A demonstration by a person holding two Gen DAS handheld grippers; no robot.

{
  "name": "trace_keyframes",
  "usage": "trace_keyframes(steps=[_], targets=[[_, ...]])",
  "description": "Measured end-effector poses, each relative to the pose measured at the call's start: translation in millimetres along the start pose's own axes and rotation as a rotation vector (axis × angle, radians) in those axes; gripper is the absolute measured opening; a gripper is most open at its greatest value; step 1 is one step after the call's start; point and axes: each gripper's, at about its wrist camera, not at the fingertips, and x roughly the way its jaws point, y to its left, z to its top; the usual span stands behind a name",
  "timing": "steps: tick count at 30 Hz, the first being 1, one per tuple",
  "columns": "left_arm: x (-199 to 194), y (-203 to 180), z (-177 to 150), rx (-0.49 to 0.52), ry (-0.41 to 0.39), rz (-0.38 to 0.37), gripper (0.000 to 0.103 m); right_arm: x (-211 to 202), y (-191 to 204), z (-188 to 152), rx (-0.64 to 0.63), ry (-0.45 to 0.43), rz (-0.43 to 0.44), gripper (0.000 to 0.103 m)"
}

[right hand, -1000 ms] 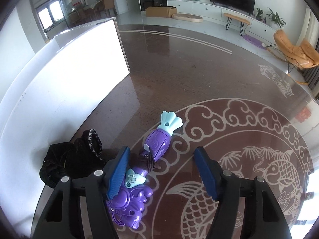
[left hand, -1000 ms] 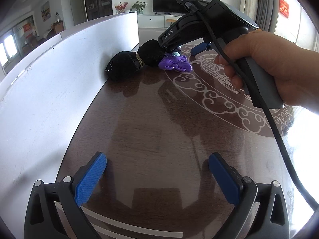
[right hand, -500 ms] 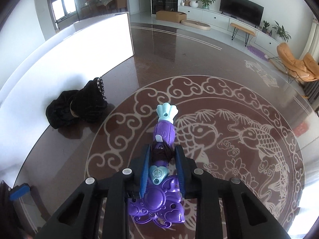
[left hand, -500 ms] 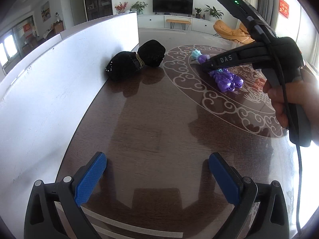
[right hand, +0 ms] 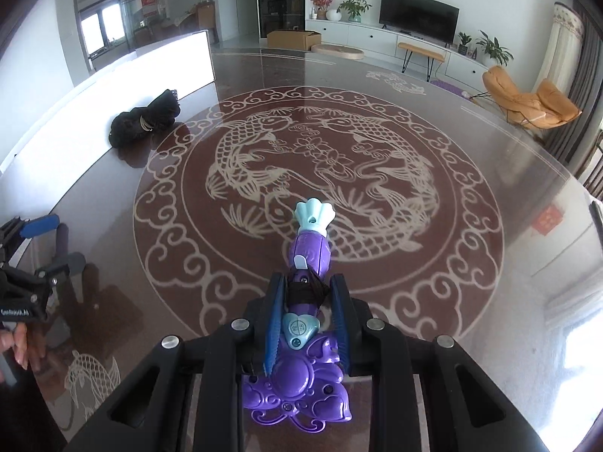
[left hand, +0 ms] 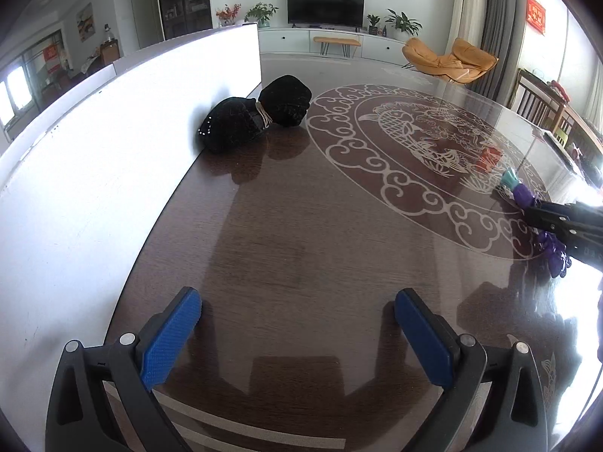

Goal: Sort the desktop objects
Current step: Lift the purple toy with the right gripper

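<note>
My right gripper [right hand: 307, 303] is shut on a purple toy wand [right hand: 307, 254] with a teal tip and a flower-shaped base, holding it over the table's fish medallion. The wand [left hand: 524, 194] and right gripper [left hand: 537, 213] also show at the right edge of the left wrist view. A black cloth bundle [left hand: 256, 118] lies against the white board at the far left; it also shows in the right wrist view [right hand: 145, 122]. My left gripper [left hand: 297, 320] is open and empty, low over the dark table near its front edge.
A long white board [left hand: 113, 143] stands along the table's left side. The brown glossy table [left hand: 301, 226] carries a pale koi medallion [right hand: 320, 173]. My left gripper [right hand: 39, 226] shows at the left edge of the right wrist view. Chairs stand beyond the right rim.
My right gripper closed on the purple wand beside the black bundle and has carried it to the right, over the medallion. My left gripper has not moved.
</note>
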Motion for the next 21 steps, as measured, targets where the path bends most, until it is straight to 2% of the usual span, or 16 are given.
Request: trace_keyframes(steps=[2,3,5,7,10,12,17,21], targets=[[0,0,-1,0.0,0.0,0.0,0.103,-14,-5,-19,0.008,-0.017,-0.024,0.027],[0,0,-1,0.0,0.0,0.0,0.103,-21,-7,-27,0.014,-0.026,-0.037,0.032],[0,0,-1,0.0,0.0,0.0,0.103,-30,-11,-40,0.03,-0.036,-0.046,0.044],[0,0,-1,0.0,0.0,0.0,0.103,-34,-17,-44,0.054,-0.038,-0.048,0.066],[0,0,-1,0.0,0.0,0.0,0.103,-42,-23,-54,0.092,-0.065,-0.048,0.08],[0,0,0,0.0,0.0,0.0,0.103,-44,-25,-57,0.107,-0.063,-0.041,0.085],[0,0,-1,0.0,0.0,0.0,0.103,-34,-19,-57,0.087,-0.018,-0.035,0.086],[0,0,-1,0.0,0.0,0.0,0.103,-32,-11,-58,0.053,-0.013,-0.048,0.093]])
